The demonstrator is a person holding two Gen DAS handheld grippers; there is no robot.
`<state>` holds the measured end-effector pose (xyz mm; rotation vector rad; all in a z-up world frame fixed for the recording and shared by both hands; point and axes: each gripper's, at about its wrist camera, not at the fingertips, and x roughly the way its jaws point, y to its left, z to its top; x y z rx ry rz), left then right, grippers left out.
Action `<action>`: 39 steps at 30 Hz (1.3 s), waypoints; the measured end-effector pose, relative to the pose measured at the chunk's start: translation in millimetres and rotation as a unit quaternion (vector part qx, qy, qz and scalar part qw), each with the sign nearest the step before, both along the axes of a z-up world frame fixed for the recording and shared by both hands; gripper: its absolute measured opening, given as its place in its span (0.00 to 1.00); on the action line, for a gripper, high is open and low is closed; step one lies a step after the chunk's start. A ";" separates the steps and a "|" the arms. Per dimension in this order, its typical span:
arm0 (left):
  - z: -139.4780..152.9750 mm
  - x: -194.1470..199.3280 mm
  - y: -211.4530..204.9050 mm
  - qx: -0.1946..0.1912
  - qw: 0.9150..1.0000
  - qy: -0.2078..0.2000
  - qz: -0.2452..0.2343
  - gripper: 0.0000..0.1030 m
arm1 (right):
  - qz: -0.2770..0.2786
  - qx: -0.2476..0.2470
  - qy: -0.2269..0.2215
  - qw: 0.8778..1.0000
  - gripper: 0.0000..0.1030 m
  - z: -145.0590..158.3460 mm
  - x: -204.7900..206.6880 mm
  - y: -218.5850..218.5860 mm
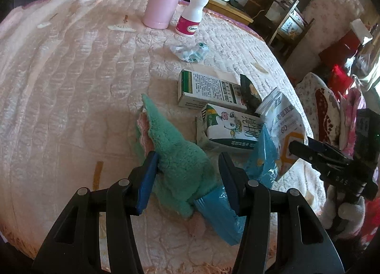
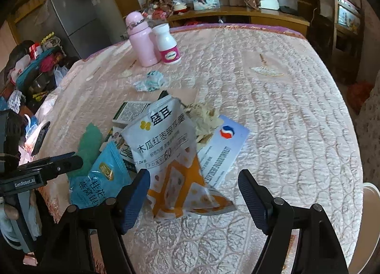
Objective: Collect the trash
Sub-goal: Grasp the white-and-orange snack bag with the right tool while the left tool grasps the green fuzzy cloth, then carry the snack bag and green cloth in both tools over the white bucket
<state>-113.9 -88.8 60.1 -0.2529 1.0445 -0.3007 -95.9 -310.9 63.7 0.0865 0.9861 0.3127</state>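
A green fluffy cloth lies on the pink quilted table cover, and my left gripper stands open astride its near end. A blue packet lies under the left gripper's right finger. My right gripper is open over the near end of a white and orange pouch, its right pad well apart from the pouch. A second blue packet, a milk carton, a green and white box, a white card and a crumpled wrapper lie around.
A pink bottle and a white pill bottle stand at the far side. Crumpled pale scraps sit behind the pouch. The table edge runs just under both grippers. Chairs, a fridge and clutter surround the table.
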 end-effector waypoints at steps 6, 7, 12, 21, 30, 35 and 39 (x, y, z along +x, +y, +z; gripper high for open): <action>-4.9 -4.2 1.9 0.026 1.000 -0.003 -0.012 0.44 | 0.015 0.002 -0.016 1.000 0.17 1.7 -12.9 5.6; -5.1 -4.9 3.1 0.026 1.000 -0.005 -0.015 0.42 | 0.018 0.001 -0.021 1.000 0.14 4.7 -17.6 5.5; 5.2 -4.8 13.8 0.000 1.000 -0.005 -0.016 0.33 | 0.027 -0.014 -0.058 0.998 0.09 25.9 -36.9 4.9; 53.4 -8.9 16.2 0.007 0.998 -0.063 -0.012 0.31 | 0.011 -0.017 -0.085 0.996 0.08 47.1 -58.1 -16.9; 88.0 -5.8 -4.6 0.015 0.994 -0.105 -0.026 0.31 | -0.017 -0.016 -0.097 0.995 0.08 60.3 -69.7 -44.4; 106.8 -5.2 -18.9 0.019 0.991 -0.127 -0.037 0.31 | -0.029 -0.015 -0.104 0.994 0.08 65.2 -75.9 -56.8; 110.8 -5.3 -40.5 0.021 0.989 -0.132 -0.060 0.31 | -0.039 -0.017 -0.109 0.993 0.08 68.7 -80.3 -67.5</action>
